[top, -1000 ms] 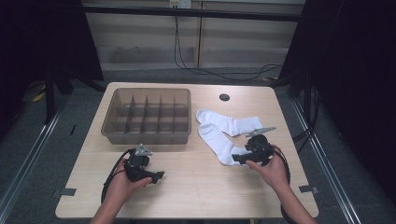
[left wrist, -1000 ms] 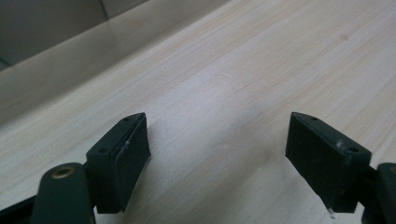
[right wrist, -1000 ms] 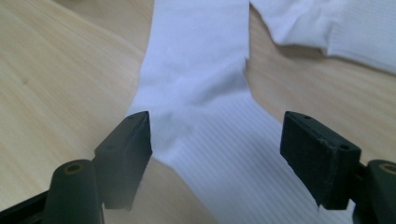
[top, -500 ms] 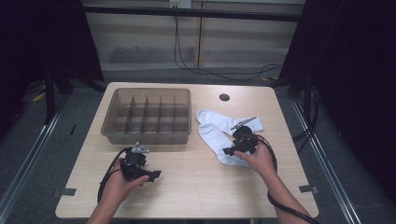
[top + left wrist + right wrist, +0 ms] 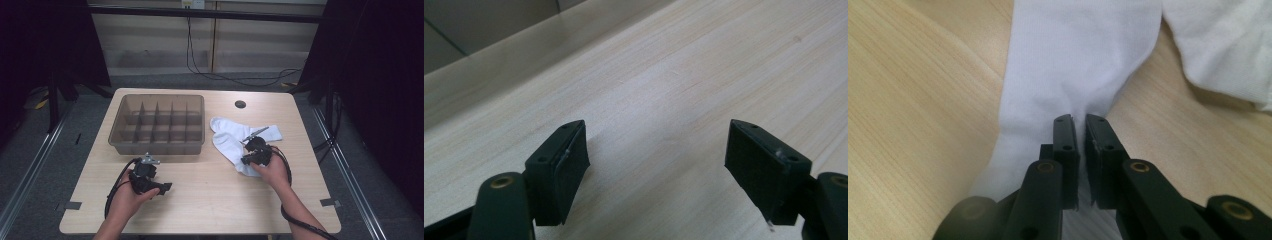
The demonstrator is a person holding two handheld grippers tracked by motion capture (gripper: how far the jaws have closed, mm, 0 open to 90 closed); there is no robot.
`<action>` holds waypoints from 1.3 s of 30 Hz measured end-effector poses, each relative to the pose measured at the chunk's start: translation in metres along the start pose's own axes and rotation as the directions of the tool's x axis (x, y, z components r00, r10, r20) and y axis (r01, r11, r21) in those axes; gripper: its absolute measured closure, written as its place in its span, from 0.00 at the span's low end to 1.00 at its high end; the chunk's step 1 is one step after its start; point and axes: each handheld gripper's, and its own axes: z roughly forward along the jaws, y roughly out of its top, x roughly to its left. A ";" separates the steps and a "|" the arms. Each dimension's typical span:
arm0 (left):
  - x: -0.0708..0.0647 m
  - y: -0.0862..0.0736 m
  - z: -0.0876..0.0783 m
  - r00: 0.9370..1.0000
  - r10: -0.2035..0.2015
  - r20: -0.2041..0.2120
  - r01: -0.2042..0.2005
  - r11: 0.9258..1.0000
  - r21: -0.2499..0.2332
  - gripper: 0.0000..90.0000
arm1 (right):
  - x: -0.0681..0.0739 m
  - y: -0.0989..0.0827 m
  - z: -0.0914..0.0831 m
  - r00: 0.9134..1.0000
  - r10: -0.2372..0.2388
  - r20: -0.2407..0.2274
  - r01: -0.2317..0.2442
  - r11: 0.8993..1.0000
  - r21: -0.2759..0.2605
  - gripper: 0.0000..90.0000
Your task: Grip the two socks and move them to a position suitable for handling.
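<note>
**Right gripper pinches a white sock**

Between the right gripper's jaws sits a bunched fold of the nearer white sock; the jaws have just been closing and now clamp the fabric. Beyond and to that gripper's right lies a second white sock, flat on the wooden table. Well off to its left, the left gripper rests low over bare tabletop, jaws spread wide with nothing between them. Past the left gripper stands the brown divided tray.

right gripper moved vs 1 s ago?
Yes. The right gripper went left and toward the divided tray, onto the white sock; jaws just closed, pinching it.
</note>
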 end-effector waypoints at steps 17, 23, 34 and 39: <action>-0.005 0.002 0.000 1.000 0.013 -0.014 -0.013 1.000 -0.013 0.28 | 0.002 -0.005 -0.052 0.996 -0.068 -0.058 0.060 0.989 -0.137 0.97; -0.009 0.003 0.003 1.000 0.025 -0.017 -0.025 1.000 -0.007 0.28 | 0.018 -0.001 -0.080 0.983 -0.161 -0.087 0.142 0.971 -0.194 0.97; -0.004 0.005 -0.004 1.000 -0.005 -0.030 0.004 1.000 -0.023 0.29 | 0.091 0.046 -0.136 0.912 -0.384 -0.144 0.323 0.889 -0.326 0.97; -0.005 0.004 -0.006 1.000 -0.003 -0.027 0.002 1.000 -0.017 0.31 | 0.106 0.043 -0.107 0.903 -0.410 -0.131 0.367 0.893 -0.262 0.81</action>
